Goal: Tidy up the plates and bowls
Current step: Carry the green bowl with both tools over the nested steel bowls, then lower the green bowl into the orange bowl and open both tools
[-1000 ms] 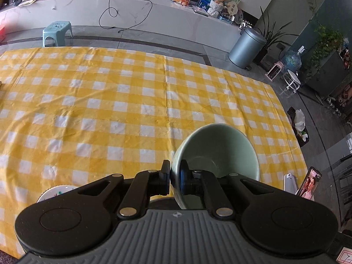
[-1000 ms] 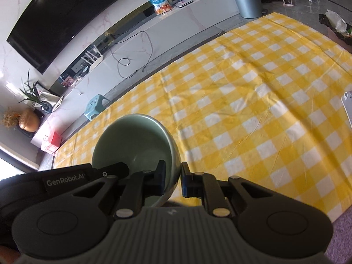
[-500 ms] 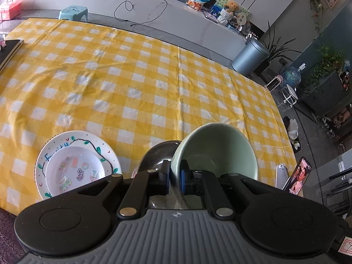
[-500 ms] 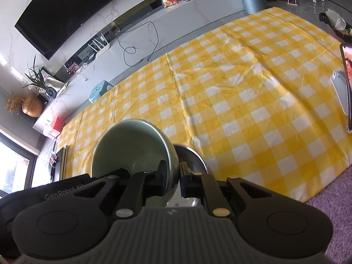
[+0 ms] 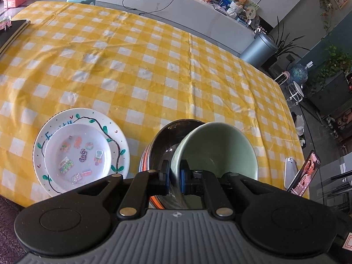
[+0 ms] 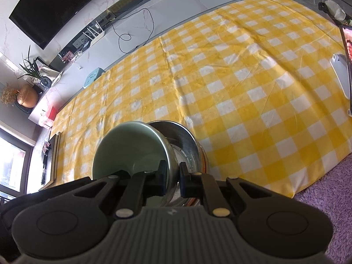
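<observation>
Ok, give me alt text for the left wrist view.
The left gripper clamps the rim of a green bowl, tilted over a steel bowl on a yellow checked cloth. Two stacked plates sit to the left.

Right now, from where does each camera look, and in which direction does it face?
Left wrist view: sits on the left hand-held gripper, looking forward and down over the green bowl clamped at its rim, the steel bowl, stacked plates and checked tablecloth; only its own fingers show.
Right wrist view: sits on the right hand-held gripper, clamped on the opposite rim, facing the television; own fingers show.
Shared: both bowls, the tablecloth and the phone.
</observation>
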`<state>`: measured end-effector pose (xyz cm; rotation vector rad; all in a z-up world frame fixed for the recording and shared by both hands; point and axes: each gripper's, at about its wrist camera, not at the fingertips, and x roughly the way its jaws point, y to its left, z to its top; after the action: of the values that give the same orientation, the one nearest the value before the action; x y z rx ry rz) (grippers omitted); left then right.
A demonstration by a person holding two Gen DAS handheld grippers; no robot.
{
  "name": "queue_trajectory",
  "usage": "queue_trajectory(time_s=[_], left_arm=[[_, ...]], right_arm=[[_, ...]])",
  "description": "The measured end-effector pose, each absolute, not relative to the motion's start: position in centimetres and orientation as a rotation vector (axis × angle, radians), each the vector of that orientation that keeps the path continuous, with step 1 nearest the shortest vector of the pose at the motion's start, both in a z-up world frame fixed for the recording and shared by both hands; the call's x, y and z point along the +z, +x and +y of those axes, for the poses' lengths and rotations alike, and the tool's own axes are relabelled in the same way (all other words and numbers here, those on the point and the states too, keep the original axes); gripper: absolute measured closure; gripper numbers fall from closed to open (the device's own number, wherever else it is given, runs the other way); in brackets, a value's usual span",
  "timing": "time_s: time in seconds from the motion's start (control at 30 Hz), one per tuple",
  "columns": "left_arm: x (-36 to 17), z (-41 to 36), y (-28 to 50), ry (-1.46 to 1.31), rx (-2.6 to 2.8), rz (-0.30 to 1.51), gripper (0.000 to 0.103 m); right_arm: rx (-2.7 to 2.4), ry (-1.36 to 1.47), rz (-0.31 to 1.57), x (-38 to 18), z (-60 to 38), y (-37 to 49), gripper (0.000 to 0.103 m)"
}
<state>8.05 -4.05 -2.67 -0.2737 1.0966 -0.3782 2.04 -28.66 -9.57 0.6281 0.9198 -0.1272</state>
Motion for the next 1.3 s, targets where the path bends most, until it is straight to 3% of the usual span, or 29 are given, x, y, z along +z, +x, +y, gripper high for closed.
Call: queue_trajectory(time_s=[0.67,1.17,1.3], left_arm=[[-3.1,-5.5,8.8,-0.106,-0.344,1.077,0.092],[-1.7,-4.5,8.4,-0.116,-0.39,0.991,0.093],[-1.1,-3.3,8.1,-0.142,-0.376,0.942,0.085]], right_arm=[[-0.148,0.482,0.95,-10.9,-27.6,3.6,0.099],[-0.156,0.446,0.92,-10.4,-28.1,3.4,0.094],[-0.144,0.464,0.902,-9.8,-28.5,3.2,0.094]])
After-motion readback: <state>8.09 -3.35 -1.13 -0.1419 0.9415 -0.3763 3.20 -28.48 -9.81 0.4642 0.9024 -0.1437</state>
